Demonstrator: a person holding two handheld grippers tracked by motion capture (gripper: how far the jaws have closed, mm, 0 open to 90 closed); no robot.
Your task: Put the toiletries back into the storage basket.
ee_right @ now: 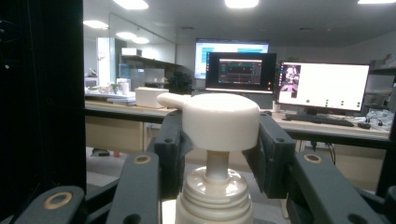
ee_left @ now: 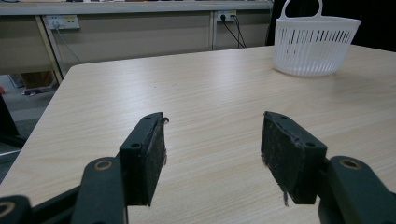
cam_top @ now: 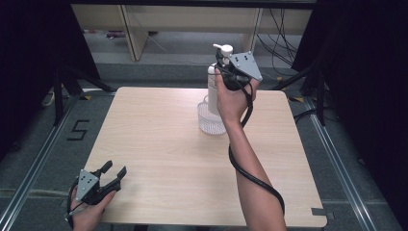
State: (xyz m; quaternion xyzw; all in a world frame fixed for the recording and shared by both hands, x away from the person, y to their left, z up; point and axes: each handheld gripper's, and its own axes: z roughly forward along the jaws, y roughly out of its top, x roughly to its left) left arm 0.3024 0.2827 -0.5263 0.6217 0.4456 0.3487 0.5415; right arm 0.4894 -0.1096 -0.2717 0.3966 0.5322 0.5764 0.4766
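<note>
Table [cam_top: 183, 159] of pale wood spreads across the middle of the high view. At upper centre of the frame the right gripper [cam_top: 222, 60] is raised above the table, its jaws clamped on the head of a white pump bottle [cam_top: 212, 89] that hangs upright over a white basket [cam_top: 210, 121]. The bottle's lower end reaches down to the basket's rim; whether it touches the basket cannot be told. A black cable trails from this gripper down along the forearm. At lower left of the frame the left gripper [cam_top: 114, 172] rests low at the near corner of the table, jaws apart and holding nothing.

Left gripper view: the left gripper [ee_left: 212, 142] rises from the bottom edge with its two black pads standing well apart over bare wood. The basket [ee_left: 315, 44], slotted at the sides and with a handle loop, stands at upper right of the frame, well away from the jaws.

Right gripper view: the right gripper [ee_right: 218, 142] closes its jaws on both sides of the pump head of the bottle [ee_right: 215, 135], whose nozzle points to the left of the frame. The ribbed collar sits at bottom centre. Lit monitors on a desk fill the background.
</note>
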